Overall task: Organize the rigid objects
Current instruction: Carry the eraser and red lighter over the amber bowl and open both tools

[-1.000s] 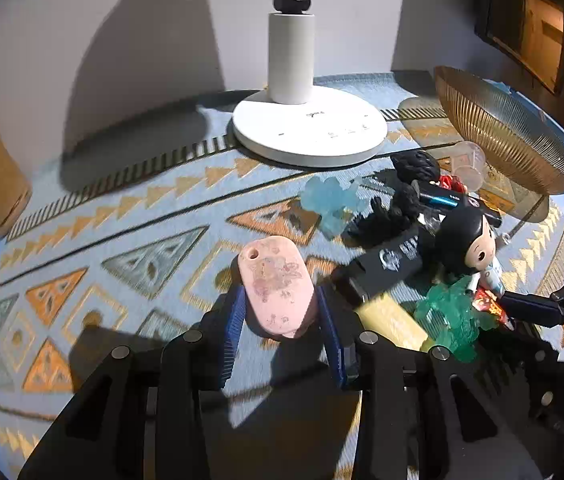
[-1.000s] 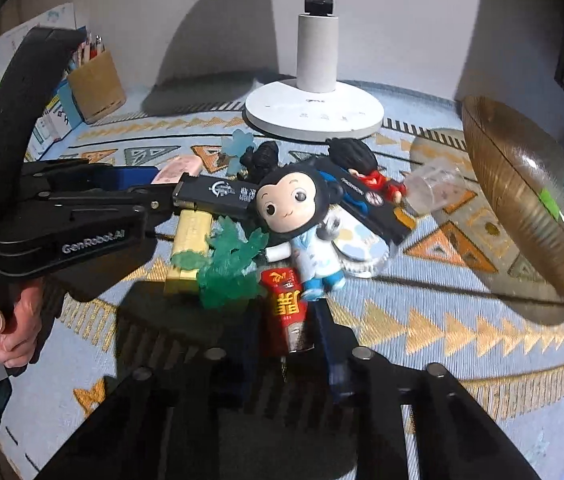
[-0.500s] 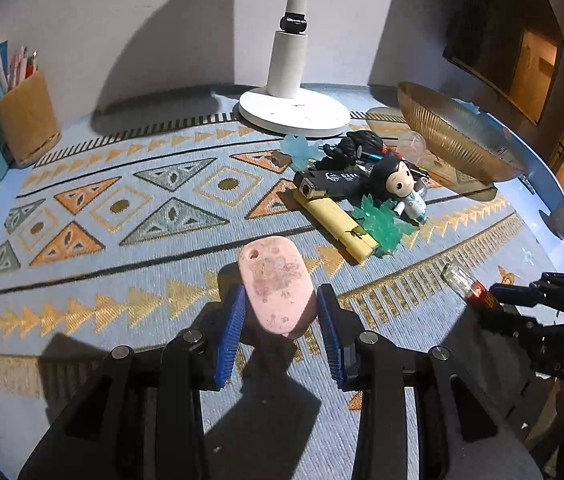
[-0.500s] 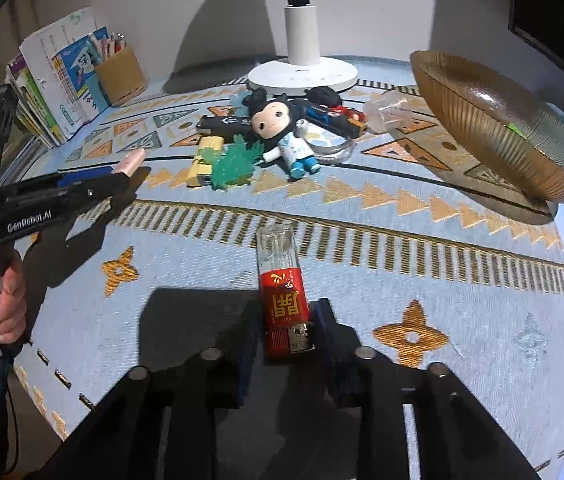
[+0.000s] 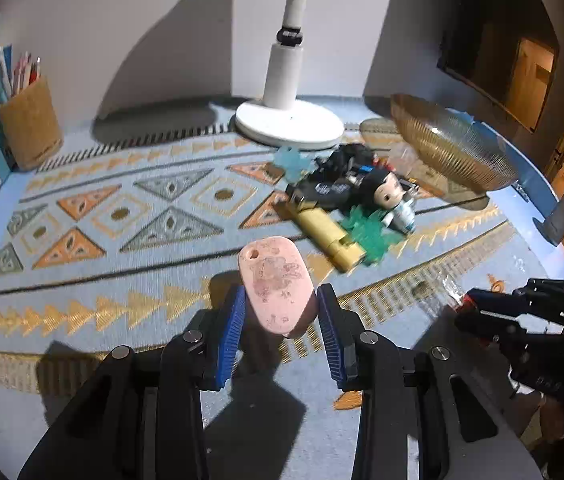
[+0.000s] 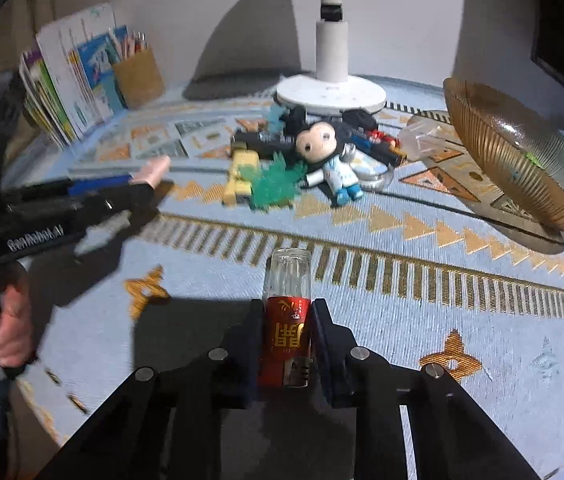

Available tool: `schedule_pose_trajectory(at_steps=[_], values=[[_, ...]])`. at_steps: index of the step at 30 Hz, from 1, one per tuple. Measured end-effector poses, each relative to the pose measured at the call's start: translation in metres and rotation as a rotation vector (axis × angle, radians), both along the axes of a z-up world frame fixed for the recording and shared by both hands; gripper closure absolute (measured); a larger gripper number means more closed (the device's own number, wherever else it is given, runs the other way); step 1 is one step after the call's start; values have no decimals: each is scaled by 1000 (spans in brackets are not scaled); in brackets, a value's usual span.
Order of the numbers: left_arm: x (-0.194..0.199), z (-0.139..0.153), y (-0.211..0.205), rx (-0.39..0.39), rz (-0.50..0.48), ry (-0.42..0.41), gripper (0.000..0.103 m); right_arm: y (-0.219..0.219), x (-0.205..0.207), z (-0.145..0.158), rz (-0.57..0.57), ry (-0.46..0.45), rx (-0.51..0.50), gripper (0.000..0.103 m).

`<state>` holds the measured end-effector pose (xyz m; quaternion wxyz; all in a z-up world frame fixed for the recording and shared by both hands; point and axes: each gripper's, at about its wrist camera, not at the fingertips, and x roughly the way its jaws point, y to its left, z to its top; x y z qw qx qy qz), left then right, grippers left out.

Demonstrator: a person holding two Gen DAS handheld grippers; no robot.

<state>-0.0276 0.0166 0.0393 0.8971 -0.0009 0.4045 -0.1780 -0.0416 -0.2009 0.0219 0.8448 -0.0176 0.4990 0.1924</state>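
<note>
Left gripper (image 5: 280, 320) clamped on the pink oval tag (image 5: 276, 284), pinched at its lower end so most of it stays visible. Right gripper (image 6: 287, 340), jaws just closing, grips the red lighter (image 6: 286, 332) by its body. Both held above the rug (image 6: 421, 304), clear of the toy pile (image 6: 301, 160); I'd guess the ribbed bowl (image 6: 521, 160) is 1 likely destination.

Both wrist cameras look down, sharing the toy pile (image 5: 355, 204).
</note>
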Motion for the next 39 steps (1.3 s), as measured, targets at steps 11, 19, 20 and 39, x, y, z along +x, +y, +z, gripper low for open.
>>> schedule_pose_trajectory(at_steps=[11, 19, 20, 39], values=[[8, 78, -65, -86, -108, -142, 69, -80, 9, 69, -227, -151, 43, 80], [53, 133, -177, -136, -230, -221, 69, -204, 51, 111, -499, -233, 22, 80], [64, 137, -192, -148, -235, -221, 69, -216, 58, 113, -522, -235, 21, 80], [145, 38, -282, -87, -197, 40, 69, -282, 162, 49, -636, -68, -62, 80]])
